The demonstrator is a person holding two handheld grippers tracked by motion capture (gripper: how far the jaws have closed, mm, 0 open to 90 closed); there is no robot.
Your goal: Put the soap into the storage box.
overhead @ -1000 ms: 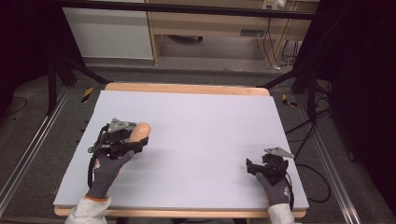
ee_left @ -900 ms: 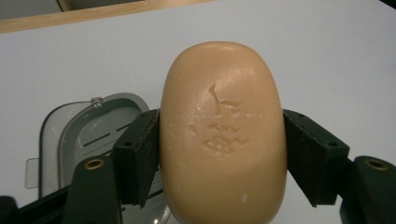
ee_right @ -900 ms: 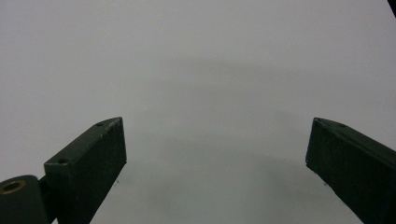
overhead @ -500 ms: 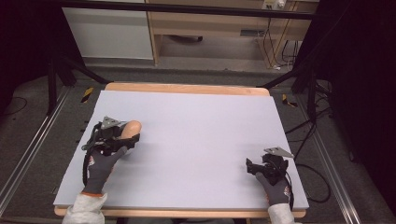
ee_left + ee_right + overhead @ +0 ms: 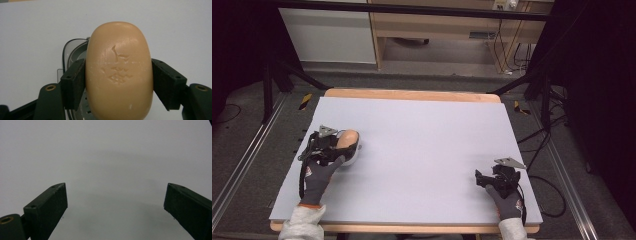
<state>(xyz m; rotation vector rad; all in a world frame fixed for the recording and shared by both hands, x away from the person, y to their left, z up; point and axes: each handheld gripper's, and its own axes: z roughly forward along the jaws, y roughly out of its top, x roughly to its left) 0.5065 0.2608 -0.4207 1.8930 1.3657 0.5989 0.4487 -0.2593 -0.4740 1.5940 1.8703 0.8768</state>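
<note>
— Where is the soap bar point(image 5: 119, 72) relative to the left gripper point(image 5: 119, 82)?

— It sits between the two black jaws, and both jaws press on its sides, so the left gripper is closed around the soap bar. The bar reaches forward past the jaw tips. In the high view the left gripper point(image 5: 328, 145) is held by a gloved hand point(image 5: 319, 172) over the left part of the white table point(image 5: 422, 150), and the soap bar point(image 5: 348, 141) sticks out just ahead of it.

— What does the left gripper view give that the high view does not?

— It shows a stamped mark on the top face of the bar, and a grey soap dish point(image 5: 75, 53) directly under the bar and behind the left jaw. From above this dish is only a pale rim point(image 5: 351, 156) under the soap.

— And the right gripper point(image 5: 494, 178)?

— It is near the right front corner of the table, well apart from the soap. In its own view the right gripper point(image 5: 115, 202) has its jaws spread wide, with bare table surface point(image 5: 107, 157) between and ahead of them.
</note>
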